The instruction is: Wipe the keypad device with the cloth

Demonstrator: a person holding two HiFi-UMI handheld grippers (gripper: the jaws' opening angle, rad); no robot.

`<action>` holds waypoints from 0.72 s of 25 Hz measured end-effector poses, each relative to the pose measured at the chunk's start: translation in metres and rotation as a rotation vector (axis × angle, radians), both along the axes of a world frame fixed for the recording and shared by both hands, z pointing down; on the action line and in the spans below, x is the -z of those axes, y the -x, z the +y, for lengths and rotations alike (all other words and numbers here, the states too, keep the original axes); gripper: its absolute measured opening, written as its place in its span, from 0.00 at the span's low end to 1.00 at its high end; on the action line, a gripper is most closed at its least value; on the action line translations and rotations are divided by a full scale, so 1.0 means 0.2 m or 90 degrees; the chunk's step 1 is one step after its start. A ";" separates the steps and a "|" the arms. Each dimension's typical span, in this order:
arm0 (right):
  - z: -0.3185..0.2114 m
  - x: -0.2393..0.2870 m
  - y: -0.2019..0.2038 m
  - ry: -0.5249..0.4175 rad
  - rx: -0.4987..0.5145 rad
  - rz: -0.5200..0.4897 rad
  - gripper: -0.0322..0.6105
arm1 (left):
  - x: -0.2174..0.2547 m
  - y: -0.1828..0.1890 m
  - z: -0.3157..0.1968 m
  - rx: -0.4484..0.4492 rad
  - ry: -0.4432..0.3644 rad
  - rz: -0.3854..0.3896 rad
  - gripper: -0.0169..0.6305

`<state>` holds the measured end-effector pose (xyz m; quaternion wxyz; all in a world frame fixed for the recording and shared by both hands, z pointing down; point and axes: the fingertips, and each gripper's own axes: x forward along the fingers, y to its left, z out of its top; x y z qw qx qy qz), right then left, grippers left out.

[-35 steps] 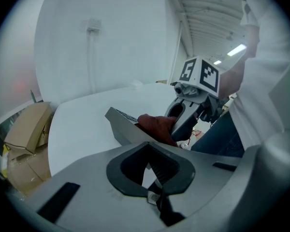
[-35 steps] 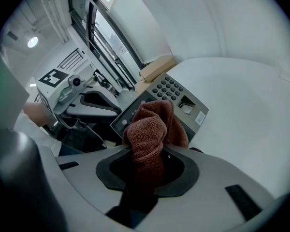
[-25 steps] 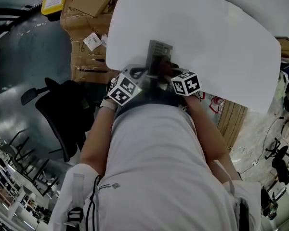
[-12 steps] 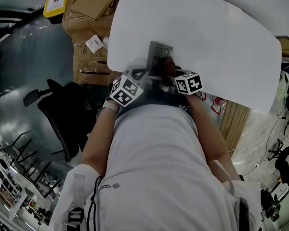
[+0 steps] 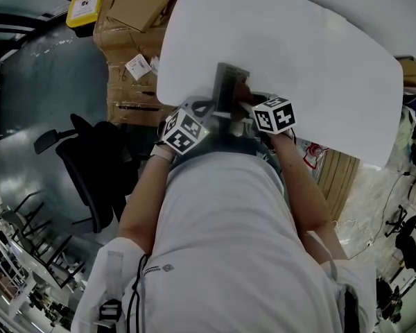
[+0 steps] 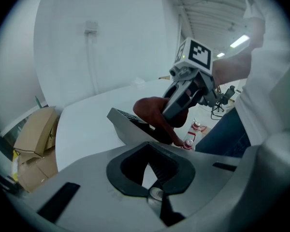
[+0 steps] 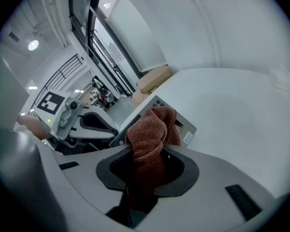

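Right gripper view: the right tool is clamped on a rust-brown cloth, whose bunched end rests on the grey keypad device just beyond. Beside that device the left tool hovers, its jaws only narrowly apart with nothing between them. The device lies near the person's edge of the white counter; cardboard boxes stand past the counter's left side.

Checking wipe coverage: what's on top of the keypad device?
The brown cloth, clamped in the right gripper, lies bunched on the keypad device. A few keys show; the rest is covered.
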<state>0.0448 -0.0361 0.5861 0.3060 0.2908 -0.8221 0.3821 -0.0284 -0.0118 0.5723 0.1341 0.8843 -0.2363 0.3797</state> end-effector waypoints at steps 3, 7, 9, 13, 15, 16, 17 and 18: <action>-0.03 0.07 0.08 -0.015 0.013 -0.021 0.21 | 0.00 0.00 0.00 -0.001 -0.003 -0.002 0.04; -0.05 0.10 0.18 -0.030 0.042 -0.027 0.21 | 0.00 0.00 0.00 -0.004 -0.004 -0.008 0.04; -0.06 0.11 0.22 -0.033 0.049 -0.029 0.21 | 0.00 0.00 0.00 -0.005 -0.004 -0.010 0.04; -0.07 0.09 0.26 -0.039 0.066 -0.017 0.21 | 0.00 0.00 0.00 -0.002 0.003 -0.006 0.04; -0.06 0.07 0.26 -0.044 0.071 -0.010 0.21 | 0.00 0.00 0.00 -0.001 0.004 -0.005 0.04; -0.06 0.07 0.26 -0.045 0.071 -0.009 0.21 | 0.00 0.00 0.00 0.000 0.005 -0.006 0.04; -0.06 0.06 0.26 -0.046 0.071 -0.010 0.21 | 0.00 0.00 0.00 0.001 0.005 -0.006 0.04; -0.06 0.06 0.26 -0.046 0.071 -0.010 0.21 | 0.00 0.01 0.00 0.003 0.006 -0.005 0.04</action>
